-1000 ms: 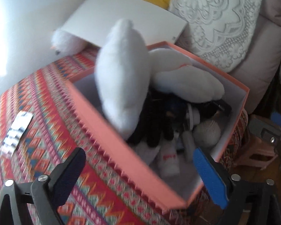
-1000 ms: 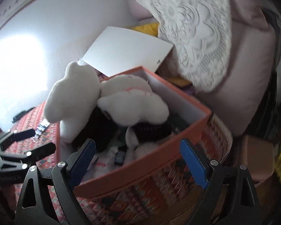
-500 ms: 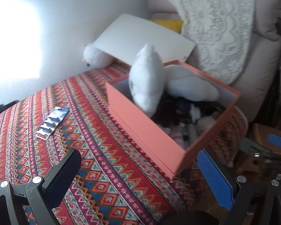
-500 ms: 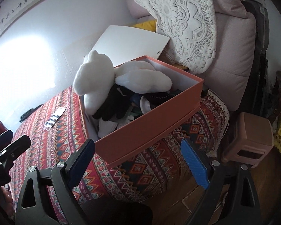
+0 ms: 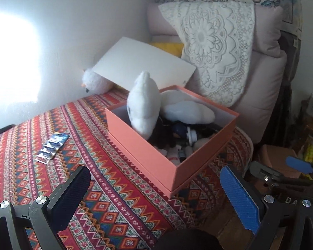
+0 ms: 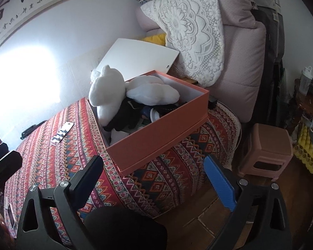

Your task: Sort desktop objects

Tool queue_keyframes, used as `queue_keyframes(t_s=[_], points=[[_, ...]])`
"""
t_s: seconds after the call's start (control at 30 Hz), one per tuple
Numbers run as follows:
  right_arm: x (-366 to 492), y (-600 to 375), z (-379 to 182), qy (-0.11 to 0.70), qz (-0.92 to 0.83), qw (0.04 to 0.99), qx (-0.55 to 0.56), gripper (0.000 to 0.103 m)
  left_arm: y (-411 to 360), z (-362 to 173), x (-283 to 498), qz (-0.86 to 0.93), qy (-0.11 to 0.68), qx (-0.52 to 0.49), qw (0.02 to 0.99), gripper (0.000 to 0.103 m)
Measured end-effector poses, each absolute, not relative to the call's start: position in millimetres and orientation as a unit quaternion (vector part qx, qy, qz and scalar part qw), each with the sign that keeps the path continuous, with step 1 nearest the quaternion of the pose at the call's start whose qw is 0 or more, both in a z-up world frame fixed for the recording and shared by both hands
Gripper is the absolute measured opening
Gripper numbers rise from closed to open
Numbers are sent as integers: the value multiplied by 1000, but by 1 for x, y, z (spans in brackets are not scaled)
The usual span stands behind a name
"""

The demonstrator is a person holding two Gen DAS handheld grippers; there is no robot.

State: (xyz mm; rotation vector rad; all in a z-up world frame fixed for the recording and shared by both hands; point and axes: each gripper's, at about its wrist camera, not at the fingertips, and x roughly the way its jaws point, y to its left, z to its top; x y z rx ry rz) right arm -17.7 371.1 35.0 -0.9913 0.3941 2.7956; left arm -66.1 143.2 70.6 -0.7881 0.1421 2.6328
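Note:
An orange box (image 5: 156, 156) (image 6: 156, 141) stands open on the patterned cloth. It is heaped with a tall white plush toy (image 5: 144, 108) (image 6: 108, 89), a second white plush (image 5: 187, 110) (image 6: 154, 93), black fabric (image 6: 127, 114) and small items below. A blister strip (image 5: 52, 145) (image 6: 61, 133) lies on the cloth left of the box. My left gripper (image 5: 154, 174) hangs open and empty, well short of the box's near corner. My right gripper (image 6: 153, 162) is also back from the box, its jaws opening with nothing between them.
The white lid (image 5: 144, 64) leans on the wall behind the box, with a small white plush bird (image 5: 96, 81) under its left end. A lace-covered pink cushion (image 6: 198, 31) rises at the back right. A pink stool (image 6: 267, 148) stands on the floor right of the table.
Both grippers have drawn back and up from the box, which now looks smaller and farther in each view. The box and its contents have not moved.

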Motion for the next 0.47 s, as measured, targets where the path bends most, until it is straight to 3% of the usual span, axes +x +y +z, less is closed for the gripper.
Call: queue_keyframes(t_s=[0.47], points=[[0,376,38,132,931,89,-330,100,144,73,-52,937,47,-271,214,102]])
